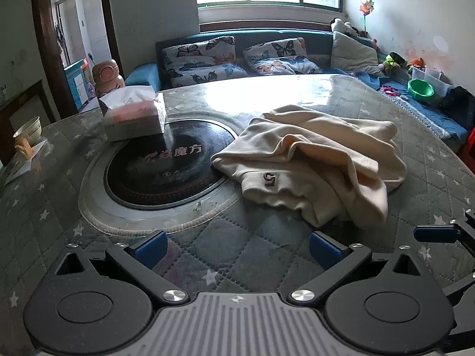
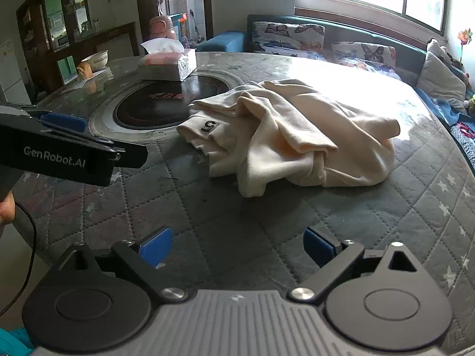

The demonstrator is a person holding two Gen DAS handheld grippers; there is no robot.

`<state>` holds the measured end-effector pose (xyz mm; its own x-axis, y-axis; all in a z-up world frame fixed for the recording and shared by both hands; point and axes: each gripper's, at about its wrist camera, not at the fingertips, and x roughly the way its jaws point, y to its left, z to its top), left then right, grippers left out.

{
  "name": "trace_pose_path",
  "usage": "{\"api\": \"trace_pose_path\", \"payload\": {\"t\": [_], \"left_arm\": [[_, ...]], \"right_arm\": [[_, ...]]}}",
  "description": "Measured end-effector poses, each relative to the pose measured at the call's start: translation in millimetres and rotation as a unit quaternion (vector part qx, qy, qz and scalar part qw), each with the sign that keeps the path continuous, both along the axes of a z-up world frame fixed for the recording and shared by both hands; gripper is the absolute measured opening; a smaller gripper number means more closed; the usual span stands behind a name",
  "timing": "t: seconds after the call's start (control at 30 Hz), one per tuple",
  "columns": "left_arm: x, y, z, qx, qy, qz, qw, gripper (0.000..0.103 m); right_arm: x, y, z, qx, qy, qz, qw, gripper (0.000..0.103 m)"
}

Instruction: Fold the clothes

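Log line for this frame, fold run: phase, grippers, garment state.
phase: pre-grasp | left gripper: open, empty | right gripper: open, empty | cream garment: crumpled, unfolded, on quilted table, edge overlapping cooktop ring

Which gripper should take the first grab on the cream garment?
Right, probably. The right gripper faces the cream garment nearly head-on; from the left gripper it lies off to the right. Both are open and empty.

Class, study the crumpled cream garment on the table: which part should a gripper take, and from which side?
Grip the loose hanging fold at the near edge of the cream garment, coming low from the camera side. It droops free onto the quilted table cover, so open fingers can probably slide around it without catching bunched layers.
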<state>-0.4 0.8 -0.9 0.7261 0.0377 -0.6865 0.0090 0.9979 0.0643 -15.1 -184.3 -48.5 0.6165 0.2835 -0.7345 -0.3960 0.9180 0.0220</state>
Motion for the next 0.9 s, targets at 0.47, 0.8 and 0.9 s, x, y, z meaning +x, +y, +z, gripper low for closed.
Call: {"api": "trace_pose_path", "payload": {"t": [0.47, 0.8, 0.9], "left_arm": [[-4, 4, -8, -0.001, 0.004, -0.003, 1.0000, 0.103], [-3, -5, -9, 0.010, 0.014, 0.001, 0.9999, 0.103], [-2, -5, -10, 0.010, 0.019, 0.004, 0.9998, 0.103]], "right_arm": [[-2, 2, -3, 0.000, 0.007, -0.010, 1.000, 0.101], [-5, 1, -3, -0.003, 0.009, -0.017, 1.000, 0.101], [-5, 1, -3, -0.004, 0.009, -0.018, 1.000, 0.102]]}}
